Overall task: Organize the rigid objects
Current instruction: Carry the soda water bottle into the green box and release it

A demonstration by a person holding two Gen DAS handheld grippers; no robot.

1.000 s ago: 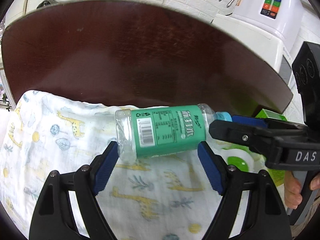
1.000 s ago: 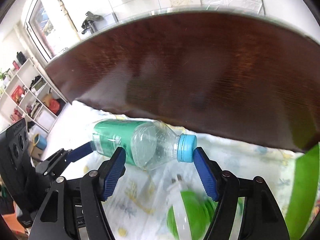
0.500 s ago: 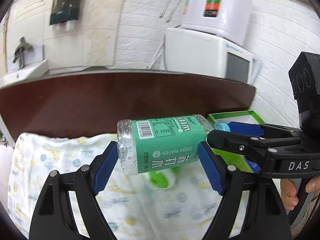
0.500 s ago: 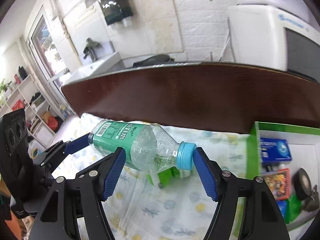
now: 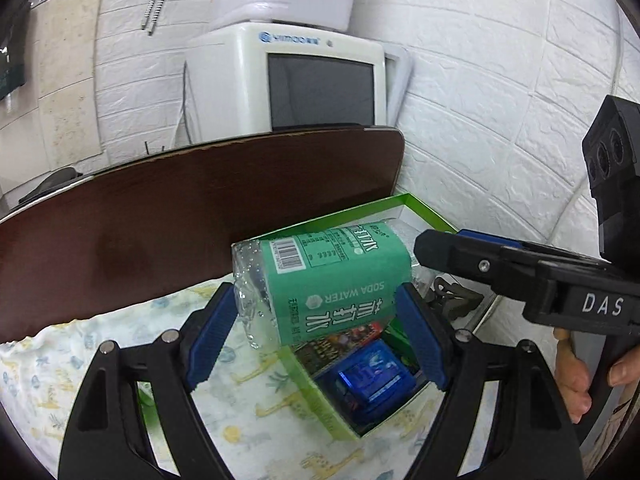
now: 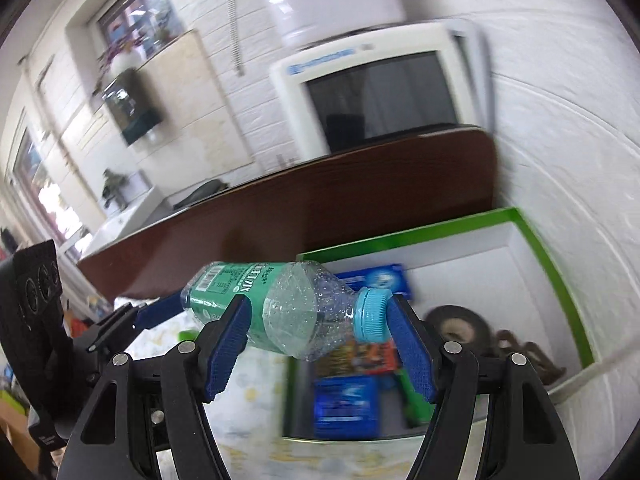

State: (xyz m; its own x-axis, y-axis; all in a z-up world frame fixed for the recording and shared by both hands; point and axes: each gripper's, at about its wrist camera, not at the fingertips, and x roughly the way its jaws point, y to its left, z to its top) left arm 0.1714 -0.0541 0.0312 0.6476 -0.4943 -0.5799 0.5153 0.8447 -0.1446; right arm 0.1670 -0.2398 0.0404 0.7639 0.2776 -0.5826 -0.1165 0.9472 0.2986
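**Bottle held at both ends above the green box**

The left gripper [image 5: 316, 344] is clamping the bottom end of a plastic bottle [image 5: 320, 288], its blue pads pressing on the clear base and on the green label. The right gripper [image 6: 316, 344] is clamping the other end, one pad lying against the clear shoulder and the other pressing on the light blue cap [image 6: 372, 314]. The bottle is lying roughly on its side in the air, carried between the two tools, and it is hanging over the near edge of a green box [image 6: 560, 280]. Inside the box, a blue packet [image 6: 346, 408], a colourful packet [image 6: 356, 354] and a dark roll of tape [image 6: 460, 326] are lying on the white floor. The box is sitting on a cloth printed with giraffes [image 5: 260, 420], beside a white brick wall [image 5: 500, 100]. Behind them a dark brown board [image 5: 160, 232] is standing, with a white machine [image 5: 304, 84] beyond it. A hand [image 5: 576, 376] is gripping the handle of the right tool.
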